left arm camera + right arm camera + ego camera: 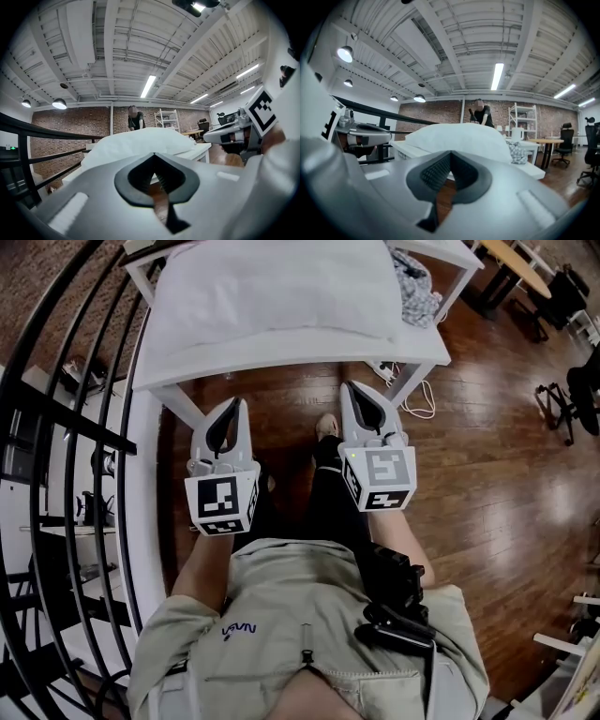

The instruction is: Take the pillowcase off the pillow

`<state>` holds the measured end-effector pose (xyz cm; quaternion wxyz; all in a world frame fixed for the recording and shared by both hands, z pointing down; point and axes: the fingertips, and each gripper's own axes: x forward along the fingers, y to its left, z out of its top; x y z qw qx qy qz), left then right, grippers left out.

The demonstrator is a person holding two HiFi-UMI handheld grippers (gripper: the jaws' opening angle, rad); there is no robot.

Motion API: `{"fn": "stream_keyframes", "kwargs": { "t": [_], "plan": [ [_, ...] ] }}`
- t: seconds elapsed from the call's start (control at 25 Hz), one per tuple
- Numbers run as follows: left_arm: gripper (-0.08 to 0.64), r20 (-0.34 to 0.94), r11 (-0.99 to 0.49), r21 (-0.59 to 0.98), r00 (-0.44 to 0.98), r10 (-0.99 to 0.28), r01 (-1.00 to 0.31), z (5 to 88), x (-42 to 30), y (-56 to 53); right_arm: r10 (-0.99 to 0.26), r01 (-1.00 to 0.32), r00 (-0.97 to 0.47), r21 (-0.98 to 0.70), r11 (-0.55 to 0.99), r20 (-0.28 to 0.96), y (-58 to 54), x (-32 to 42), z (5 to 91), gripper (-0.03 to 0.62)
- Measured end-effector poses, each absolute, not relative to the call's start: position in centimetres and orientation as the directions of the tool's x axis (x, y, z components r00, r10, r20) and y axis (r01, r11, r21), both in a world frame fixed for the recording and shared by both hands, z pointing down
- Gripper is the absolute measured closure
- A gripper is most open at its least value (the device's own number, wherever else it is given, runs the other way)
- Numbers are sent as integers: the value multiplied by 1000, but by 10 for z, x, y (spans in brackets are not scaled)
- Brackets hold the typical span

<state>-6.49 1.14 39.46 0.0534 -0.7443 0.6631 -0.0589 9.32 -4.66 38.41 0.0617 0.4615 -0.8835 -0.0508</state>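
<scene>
Head view | pillow point(272, 282) laid on table point(281, 357), upper centre | case on or off: unclear | cloth point(414, 287) beside it | left tongs point(236, 407), right tongs point(349, 390) held clenched, empty, short of table

I see my right gripper point(451, 153) closed and empty, held short of the white pillow point(459, 138) lying on the white table point(531, 168).

I'm holding the left gripper point(232, 407) and the right gripper point(356, 390) side by side in front of my body, apart from each other, both pointing level and away from me. Each one's jaws are pressing together at the tips, gripping nothing. The left marker cube point(222, 503) and right marker cube point(382, 476) are facing up at me, with my left forearm point(202, 568) and right forearm point(410, 554) trailing back behind them.
</scene>
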Motion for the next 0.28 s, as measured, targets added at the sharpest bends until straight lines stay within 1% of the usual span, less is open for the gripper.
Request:
{"fn": "stream_keyframes", "kwargs": {
  "t": [0.28],
  "plan": [
    [555, 9, -124, -163, 124, -992, -979, 391, -57, 13, -820, -808, -568, 148, 571, 64, -46, 97, 384, 592]
  ]
}}
